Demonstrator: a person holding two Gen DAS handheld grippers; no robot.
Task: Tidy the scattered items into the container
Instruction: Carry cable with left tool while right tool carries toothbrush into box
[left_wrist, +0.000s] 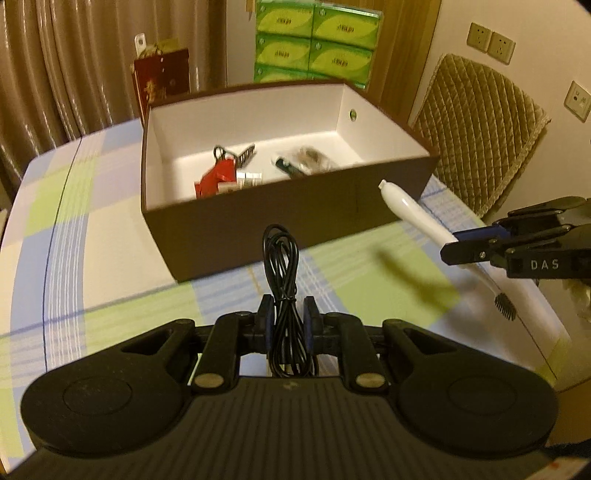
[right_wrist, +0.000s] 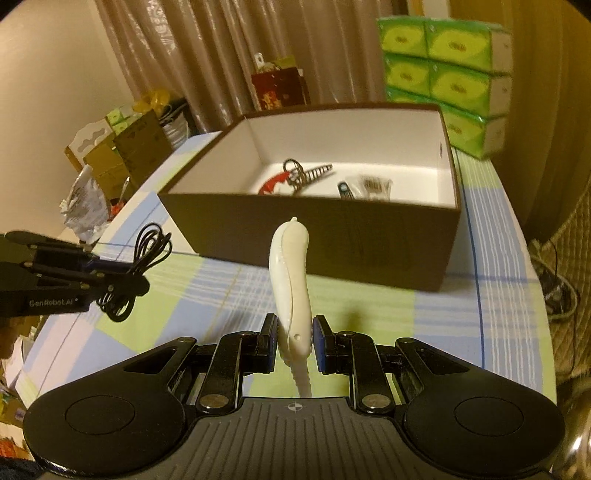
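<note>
So both grippers had something clamped. The left gripper (left_wrist: 288, 314) had its fingers pinched tight on a bundled black cable (left_wrist: 282, 266), the loops standing up out of the pads and pointing toward the box, with the loose ends hanging down behind. The right gripper (right_wrist: 295, 332) was squeezed onto a white electric toothbrush (right_wrist: 290, 273), gripped around the lower part of the handle. Its long axis ran along the fingers, fat rounded end aimed up and forward at the box, while the thin neck trailed back under the gripper (from the left side you could see the dark bristle head (left_wrist: 504, 304) hanging low, off the table).

Both items were in the air above the tablecloth (left_wrist: 92, 258), just short of the brown box (left_wrist: 258, 221), neither inside it yet. The box sat open, white inside, already holding a red thing, a ring of keys and some small dark bits.

The cloth was pale checks of green, blue and cream. Behind: beige curtains (right_wrist: 207, 55), stacked green tissue packs (right_wrist: 443, 66), a quilted chair back (left_wrist: 476, 125) and wall sockets.
</note>
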